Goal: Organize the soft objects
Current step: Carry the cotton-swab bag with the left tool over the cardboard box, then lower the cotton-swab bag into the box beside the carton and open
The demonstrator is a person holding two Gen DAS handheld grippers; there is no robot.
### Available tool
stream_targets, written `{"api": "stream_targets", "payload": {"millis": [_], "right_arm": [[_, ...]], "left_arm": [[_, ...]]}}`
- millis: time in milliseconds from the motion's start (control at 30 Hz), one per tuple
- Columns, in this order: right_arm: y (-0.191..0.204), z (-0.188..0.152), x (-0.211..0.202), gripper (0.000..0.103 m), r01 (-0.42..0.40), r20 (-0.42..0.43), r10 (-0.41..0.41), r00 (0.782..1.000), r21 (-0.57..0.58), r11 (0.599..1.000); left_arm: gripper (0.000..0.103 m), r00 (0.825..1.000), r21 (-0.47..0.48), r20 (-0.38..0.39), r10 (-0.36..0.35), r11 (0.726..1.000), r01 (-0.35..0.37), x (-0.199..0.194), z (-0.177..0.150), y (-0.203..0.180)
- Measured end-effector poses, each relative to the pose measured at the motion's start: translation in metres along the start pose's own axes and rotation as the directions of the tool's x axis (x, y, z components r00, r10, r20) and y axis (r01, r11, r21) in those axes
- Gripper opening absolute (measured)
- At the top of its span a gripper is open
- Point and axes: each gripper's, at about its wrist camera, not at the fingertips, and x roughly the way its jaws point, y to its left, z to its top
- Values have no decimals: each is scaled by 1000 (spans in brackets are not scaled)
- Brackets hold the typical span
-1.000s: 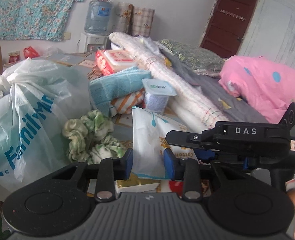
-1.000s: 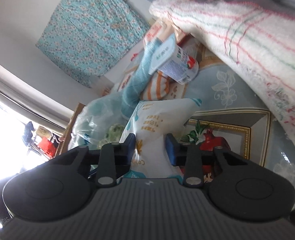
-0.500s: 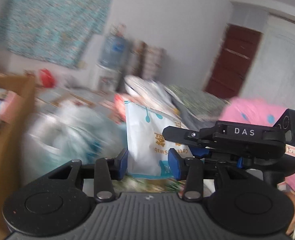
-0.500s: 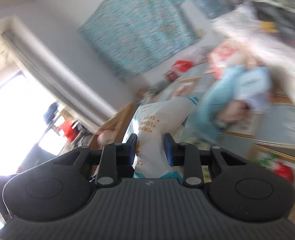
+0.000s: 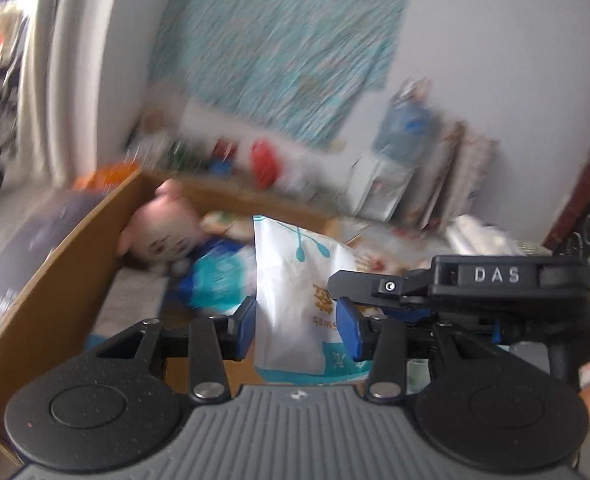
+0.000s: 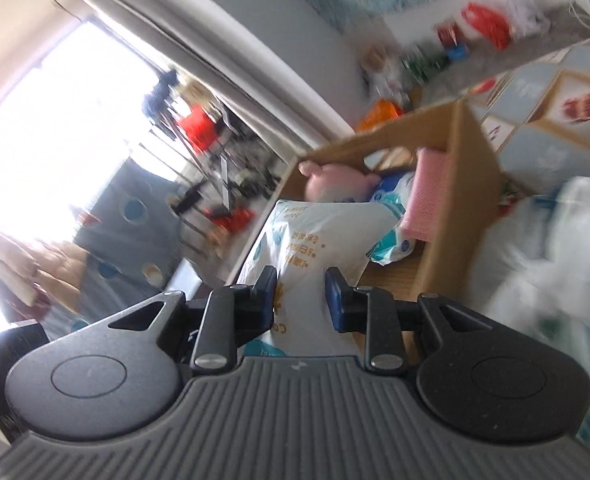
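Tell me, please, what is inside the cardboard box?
Inside the box: a pink plush toy, a blue-and-white packet and something pink. The held white bag covers the rest.

Daylight flooded in from a blown-out window (image 6: 35, 128) at the right view's left; both fisheye views were heavily motion-blurred behind sharp gripper bodies, with edges curved and corners dark

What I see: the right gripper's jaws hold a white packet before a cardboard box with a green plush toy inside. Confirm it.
Not quite: the plush toy is pink, not green, as the right wrist view shows. The rest stands: the right gripper holds the white packet before the cardboard box.
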Motion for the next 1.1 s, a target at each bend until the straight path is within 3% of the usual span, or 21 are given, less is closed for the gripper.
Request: {"api": "stream_targets", "payload": {"millis": [133,367,567,867,1000,1100], "right_arm": [[8,17,66,25,94,-108,-90,990,29,995],[-8,13,149,25,245,-258,-217,941,78,967],[-18,6,170,25,262,-308,-210,928,140,955],[-17,6,171,31,308,-348,-245,905,138,941],[-14,10,159,33,263,-340,-204,918,136,955],[-5,13,140,42,235,-306,-194,932,102,967]], "left_arm": [[42,987,-114,-151,48,991,-66,40,26,53],[39,947,-149,-296,126,973,-176,92,34,105],[38,936,-184,-328,126,964,-194,99,31,127],[45,936,-182,-329,124,964,-192,98,26,129],[46,942,-163,-307,132,969,-188,91,27,126],[48,943,-146,-303,139,971,-190,87,28,124]]}}
